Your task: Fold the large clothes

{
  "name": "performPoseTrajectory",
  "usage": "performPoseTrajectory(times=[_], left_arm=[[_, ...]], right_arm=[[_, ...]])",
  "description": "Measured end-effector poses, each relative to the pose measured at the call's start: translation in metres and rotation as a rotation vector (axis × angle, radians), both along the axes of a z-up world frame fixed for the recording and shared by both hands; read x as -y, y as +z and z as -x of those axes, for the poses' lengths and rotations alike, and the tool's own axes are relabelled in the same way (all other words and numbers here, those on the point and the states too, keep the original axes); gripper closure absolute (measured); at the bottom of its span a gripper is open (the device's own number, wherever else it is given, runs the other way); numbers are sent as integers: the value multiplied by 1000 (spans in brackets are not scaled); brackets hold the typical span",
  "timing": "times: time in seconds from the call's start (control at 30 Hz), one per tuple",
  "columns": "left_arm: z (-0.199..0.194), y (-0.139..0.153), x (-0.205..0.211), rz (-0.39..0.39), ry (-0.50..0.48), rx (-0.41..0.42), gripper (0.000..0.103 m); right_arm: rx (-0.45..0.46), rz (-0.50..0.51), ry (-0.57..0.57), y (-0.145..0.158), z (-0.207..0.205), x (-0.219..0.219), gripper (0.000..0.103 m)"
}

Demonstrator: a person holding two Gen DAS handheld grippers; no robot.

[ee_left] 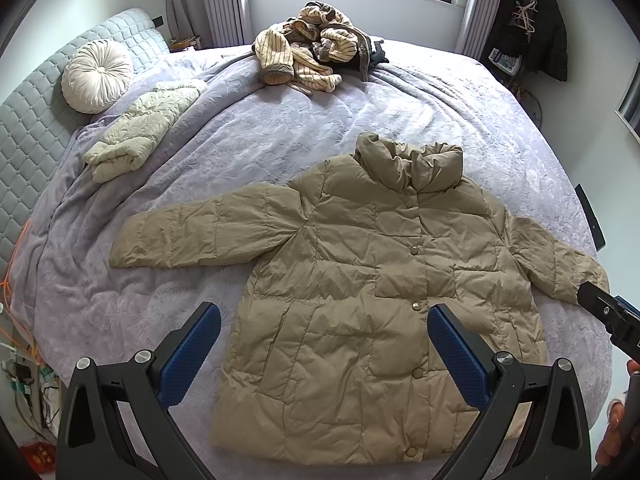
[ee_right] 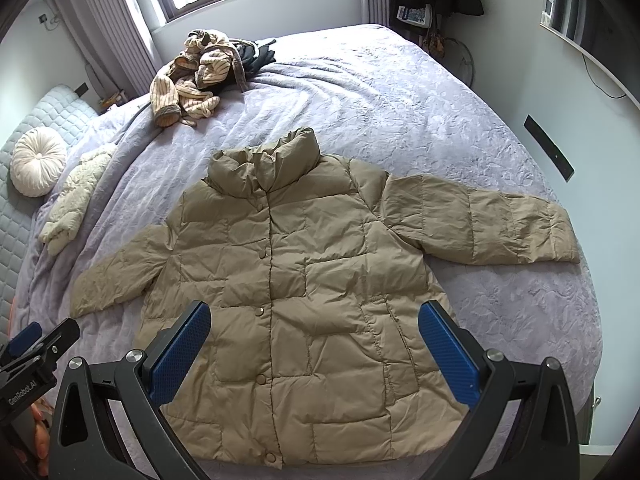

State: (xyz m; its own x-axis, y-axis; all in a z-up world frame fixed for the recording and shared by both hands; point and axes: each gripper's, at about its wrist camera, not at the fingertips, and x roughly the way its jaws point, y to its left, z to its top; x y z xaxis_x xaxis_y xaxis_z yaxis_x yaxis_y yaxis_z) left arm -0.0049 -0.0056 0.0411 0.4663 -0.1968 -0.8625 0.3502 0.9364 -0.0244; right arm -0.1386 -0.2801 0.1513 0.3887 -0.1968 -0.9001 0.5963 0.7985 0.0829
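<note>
A tan quilted puffer jacket (ee_left: 360,280) (ee_right: 304,280) lies flat and face up on the bed, buttoned, collar toward the window, both sleeves spread out to the sides. My left gripper (ee_left: 324,320) hovers above the jacket's lower left part, open, nothing between its blue pads. My right gripper (ee_right: 314,320) hangs over the jacket's lower right part, also open and holding nothing. Each gripper shows at the edge of the other's view: the right gripper (ee_left: 608,312) by the right sleeve cuff, the left gripper (ee_right: 36,344) below the left cuff.
The bed (ee_left: 280,120) has a lilac quilted cover. A folded cream jacket (ee_left: 140,128) and a round white cushion (ee_left: 98,76) lie by the headboard. A heap of striped and dark clothes (ee_left: 312,48) sits at the far side. Dark coats (ee_left: 536,20) hang at the right wall.
</note>
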Motion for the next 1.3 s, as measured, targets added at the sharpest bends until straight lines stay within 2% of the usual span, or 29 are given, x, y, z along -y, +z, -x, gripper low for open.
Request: performPoseTrajectory(times=[1.3], left_arm=[[1, -3, -5, 10, 0, -26, 0]], right_arm=[[-11, -5, 1, -1, -4, -1, 0]])
